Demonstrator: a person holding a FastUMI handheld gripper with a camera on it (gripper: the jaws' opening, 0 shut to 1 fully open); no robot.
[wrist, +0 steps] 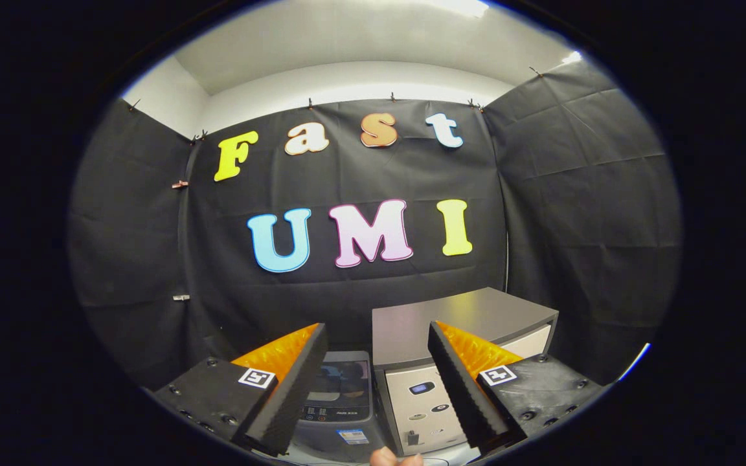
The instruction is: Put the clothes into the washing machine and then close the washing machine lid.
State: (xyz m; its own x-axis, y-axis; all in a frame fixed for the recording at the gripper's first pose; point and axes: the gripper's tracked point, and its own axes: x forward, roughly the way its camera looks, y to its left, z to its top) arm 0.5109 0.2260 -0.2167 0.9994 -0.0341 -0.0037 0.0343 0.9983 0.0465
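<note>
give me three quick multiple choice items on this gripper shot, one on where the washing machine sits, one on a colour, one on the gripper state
1. Where is the washing machine?
A. between and just beyond the fingers, beside the grey-topped cabinet
B. on top of the cabinet
C. behind the person

2. What colour are the panels behind the finger pads?
A. green
B. orange
C. white

3. How is the gripper?
A. shut on clothes
B. shut on the lid
C. open, holding nothing

Answers: 1 A, it shows low in the gap between the fingers next to the cabinet; 2 B, both finger backs are orange; 3 C, the fingers stand wide apart with nothing between them.
</note>
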